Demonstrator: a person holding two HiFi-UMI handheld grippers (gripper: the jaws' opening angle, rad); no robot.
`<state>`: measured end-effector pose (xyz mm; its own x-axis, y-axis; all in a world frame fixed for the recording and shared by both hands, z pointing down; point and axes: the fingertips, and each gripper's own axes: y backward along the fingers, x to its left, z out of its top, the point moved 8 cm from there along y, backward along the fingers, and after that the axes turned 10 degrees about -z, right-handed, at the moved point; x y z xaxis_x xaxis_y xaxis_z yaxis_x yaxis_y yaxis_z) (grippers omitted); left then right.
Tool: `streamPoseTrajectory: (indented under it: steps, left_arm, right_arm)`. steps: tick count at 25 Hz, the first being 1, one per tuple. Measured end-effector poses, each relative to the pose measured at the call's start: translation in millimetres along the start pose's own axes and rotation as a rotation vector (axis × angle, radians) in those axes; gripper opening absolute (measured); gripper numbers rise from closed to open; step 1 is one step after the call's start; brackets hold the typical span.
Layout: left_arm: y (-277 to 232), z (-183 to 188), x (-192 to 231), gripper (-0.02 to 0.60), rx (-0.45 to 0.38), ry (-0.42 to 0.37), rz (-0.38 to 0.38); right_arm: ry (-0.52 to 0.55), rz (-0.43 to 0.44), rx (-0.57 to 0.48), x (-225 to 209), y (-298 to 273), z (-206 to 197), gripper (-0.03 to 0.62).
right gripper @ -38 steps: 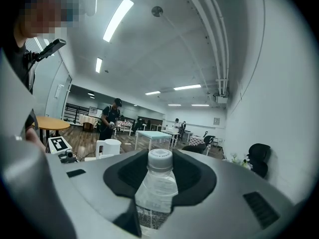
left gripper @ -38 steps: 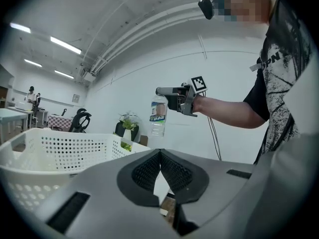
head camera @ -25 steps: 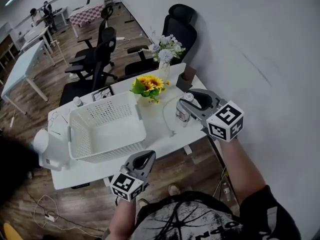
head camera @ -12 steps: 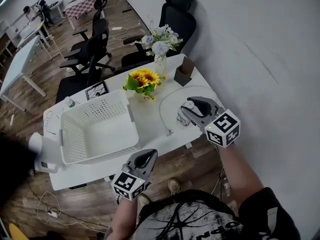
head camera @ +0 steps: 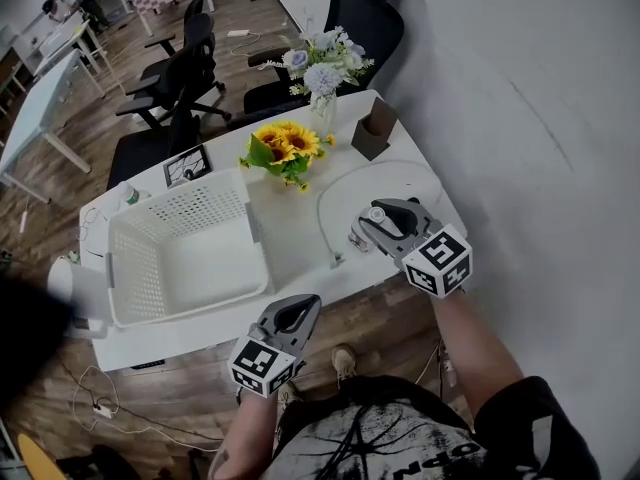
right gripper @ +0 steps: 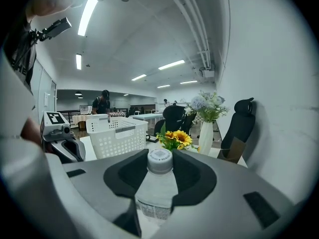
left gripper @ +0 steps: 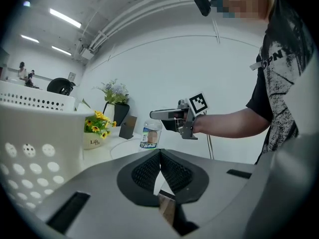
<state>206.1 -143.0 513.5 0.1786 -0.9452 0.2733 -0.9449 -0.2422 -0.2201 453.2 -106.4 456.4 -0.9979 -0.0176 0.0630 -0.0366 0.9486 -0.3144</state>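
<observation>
A white table (head camera: 300,230) stands in an open office. The water bottle (right gripper: 158,183) is upright over the table's right part, clamped between the jaws of the right gripper (head camera: 372,226). The left gripper (left gripper: 160,169), jaws pressed together on nothing, hangs off the near edge, near the white basket (head camera: 178,196).

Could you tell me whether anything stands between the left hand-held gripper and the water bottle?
Nothing visible does: the left hand-held gripper looks straight at the water bottle in the right hand-held gripper, over bare table; the sunflowers stand aside.
</observation>
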Motion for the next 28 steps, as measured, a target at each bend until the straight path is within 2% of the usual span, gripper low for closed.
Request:
streamPoseTrajectory:
  steps: [12, 21, 28]
  left_arm:
    - [-14.5, -10.3, 7.9, 0.011, 0.02, 0.025, -0.004]
    - [-21.3, -11.6, 11.7, 0.011, 0.023, 0.03, -0.017]
    - [-23.3, -12.3, 9.6, 0.011, 0.033, 0.021, -0.029]
  right_arm:
    - [-0.001, 0.016, 0.044, -4.0, -14.9, -29.0, 0.161]
    - [-0.012, 0.008, 0.014, -2.3, -14.8, -32.5, 0.163]
    - [0.014, 0.0, 0.038, -0.3, -15.8, -31.0, 0.163]
